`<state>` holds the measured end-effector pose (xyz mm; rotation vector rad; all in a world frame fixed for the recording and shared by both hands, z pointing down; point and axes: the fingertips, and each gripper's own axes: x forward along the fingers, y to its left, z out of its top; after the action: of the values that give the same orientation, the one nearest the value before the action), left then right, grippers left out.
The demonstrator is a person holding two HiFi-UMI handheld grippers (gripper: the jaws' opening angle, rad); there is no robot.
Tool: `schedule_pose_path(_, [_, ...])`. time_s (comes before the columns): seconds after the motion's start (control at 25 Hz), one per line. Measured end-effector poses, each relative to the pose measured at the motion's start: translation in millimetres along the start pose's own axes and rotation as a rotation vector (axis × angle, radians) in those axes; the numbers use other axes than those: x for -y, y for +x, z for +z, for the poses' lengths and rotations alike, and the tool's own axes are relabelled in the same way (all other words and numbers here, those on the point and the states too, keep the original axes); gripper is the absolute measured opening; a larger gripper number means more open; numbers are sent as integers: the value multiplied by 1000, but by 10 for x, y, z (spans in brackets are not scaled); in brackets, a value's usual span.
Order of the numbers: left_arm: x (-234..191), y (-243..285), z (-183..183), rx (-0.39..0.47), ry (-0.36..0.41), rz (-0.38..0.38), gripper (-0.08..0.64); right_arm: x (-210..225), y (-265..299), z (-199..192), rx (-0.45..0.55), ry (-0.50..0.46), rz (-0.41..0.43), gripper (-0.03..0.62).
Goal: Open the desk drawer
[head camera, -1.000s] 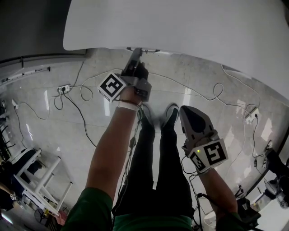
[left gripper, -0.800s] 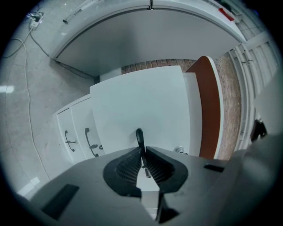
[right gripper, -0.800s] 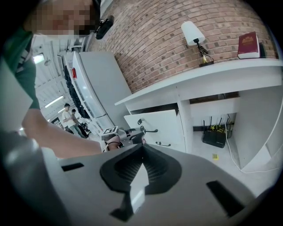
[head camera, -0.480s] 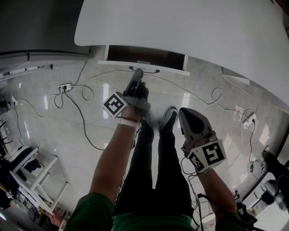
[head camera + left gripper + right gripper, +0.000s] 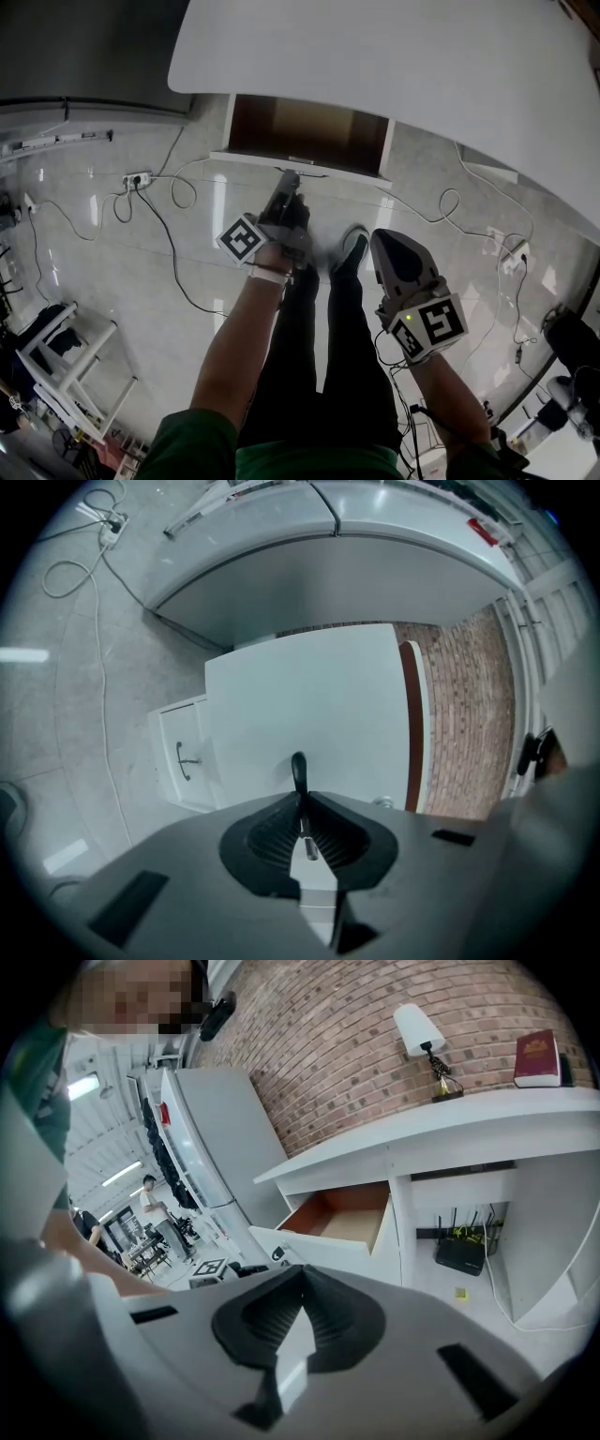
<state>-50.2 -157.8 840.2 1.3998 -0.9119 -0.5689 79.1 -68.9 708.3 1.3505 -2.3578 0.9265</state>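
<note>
Nearest, the right hand-held gripper (image 5: 386,240) hangs beside the person's leg, its jaws pressed together on nothing. Ahead of it, the left hand-held gripper (image 5: 289,175) is clenched on the dark handle (image 5: 298,764) of the drawer (image 5: 356,171). The drawer stands partly out from under the white counter (image 5: 394,56), its brown inside showing.

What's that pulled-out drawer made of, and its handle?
The white desk drawer looks like painted or laminated board: smooth matte front, brown wood-toned inside. Its thin dark handle, clamped in the left hand-held gripper, seems to be metal, judging by its slim curved bar.
</note>
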Motion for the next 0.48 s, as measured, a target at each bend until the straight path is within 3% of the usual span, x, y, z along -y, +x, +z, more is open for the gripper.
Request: schedule_pose_path(0.48, [-374, -50, -68, -30, 14, 81, 26, 23, 106, -47, -17, 2, 9, 0])
